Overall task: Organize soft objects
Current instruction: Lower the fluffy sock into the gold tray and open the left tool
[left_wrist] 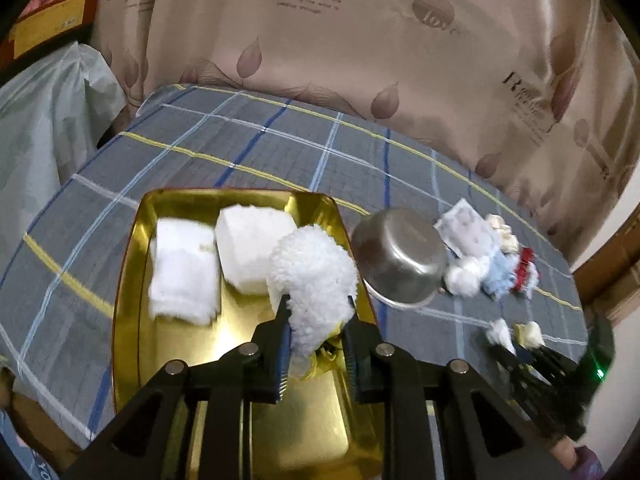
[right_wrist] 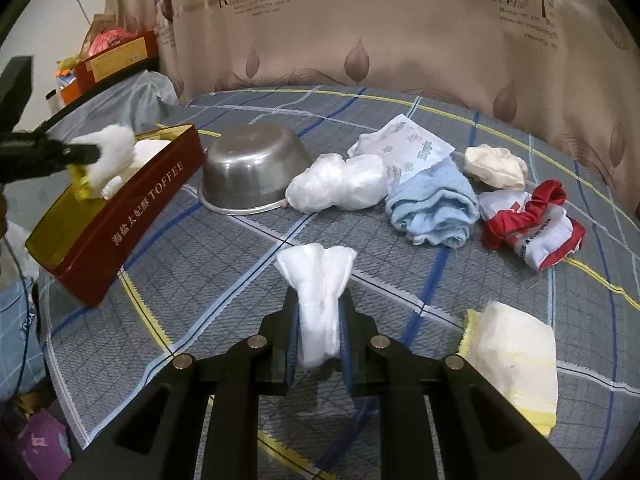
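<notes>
My left gripper [left_wrist: 318,300] is shut on a fluffy white cloth [left_wrist: 316,276], held over the gold inside of the red toffee tin [left_wrist: 132,272]. Two folded white cloths [left_wrist: 182,272] [left_wrist: 250,250] lie in the tin. My right gripper [right_wrist: 318,300] is shut on a folded white pad [right_wrist: 318,300], held just above the checked bedcover. In the right wrist view the left gripper [right_wrist: 86,156] shows at far left with its fluffy cloth [right_wrist: 110,152] above the tin [right_wrist: 132,216].
An upturned steel bowl [right_wrist: 252,168] stands beside the tin. Behind it lie a clear plastic bundle [right_wrist: 340,186], a printed packet [right_wrist: 412,148], a blue towel [right_wrist: 434,204], a cream cloth [right_wrist: 496,166] and a red-and-white garment [right_wrist: 532,224]. A cream-yellow cloth [right_wrist: 516,352] lies near right. A curtain hangs behind.
</notes>
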Demonstrator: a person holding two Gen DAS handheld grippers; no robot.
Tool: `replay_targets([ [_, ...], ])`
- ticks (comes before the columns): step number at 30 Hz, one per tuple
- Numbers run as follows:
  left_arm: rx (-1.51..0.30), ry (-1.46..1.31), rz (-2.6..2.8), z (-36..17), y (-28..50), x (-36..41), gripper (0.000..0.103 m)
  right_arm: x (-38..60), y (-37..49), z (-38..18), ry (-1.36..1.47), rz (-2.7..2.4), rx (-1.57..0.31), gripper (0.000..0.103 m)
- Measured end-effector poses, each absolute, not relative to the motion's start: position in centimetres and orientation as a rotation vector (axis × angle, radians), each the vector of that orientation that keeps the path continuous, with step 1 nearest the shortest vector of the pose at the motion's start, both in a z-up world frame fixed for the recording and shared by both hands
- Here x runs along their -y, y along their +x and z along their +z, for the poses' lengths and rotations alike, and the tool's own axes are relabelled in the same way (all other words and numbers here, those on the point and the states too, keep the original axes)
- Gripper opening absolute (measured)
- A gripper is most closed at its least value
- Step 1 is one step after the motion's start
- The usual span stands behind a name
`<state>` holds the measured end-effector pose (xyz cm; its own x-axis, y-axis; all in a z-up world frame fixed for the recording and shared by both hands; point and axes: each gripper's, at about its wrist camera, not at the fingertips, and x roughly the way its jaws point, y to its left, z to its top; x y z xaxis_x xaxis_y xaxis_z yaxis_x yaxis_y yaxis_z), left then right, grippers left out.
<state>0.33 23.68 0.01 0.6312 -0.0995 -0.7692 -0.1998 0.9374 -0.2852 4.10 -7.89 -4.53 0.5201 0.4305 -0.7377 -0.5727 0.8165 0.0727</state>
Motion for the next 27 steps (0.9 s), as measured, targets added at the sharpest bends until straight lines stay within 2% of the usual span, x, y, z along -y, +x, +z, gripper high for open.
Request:
replay_targets([
  [13, -0.945, -0.457, 0.11, -2.0, 5.4, -25.6, 0.022, 7.8, 4.3, -4.7, -0.183, 0.615, -0.834, 0.016],
  [17, -0.944, -0.462, 0.127, -2.3, 6.1, -25.8, 0.025, 7.7, 4.3, -4.8, -0.185, 0.616, -0.837, 0.016],
  [19, -0.943, -0.467, 0.126, -2.4, 6.4, -25.6, 0.028, 7.7, 4.3, -4.7, -0.185, 0.615, -0.838, 0.016],
  [24, -0.936, -0.47, 0.119, -2.1, 6.5, -25.5, 0.046, 7.5, 4.3, -4.9, -0.189, 0.615, -0.848, 0.016],
  [27, -0.923, -0.462, 0.148, -1.6, 6.0, -25.6, 0.048, 7.6, 4.3, -5.0, -0.19, 0.616, -0.853, 0.016],
])
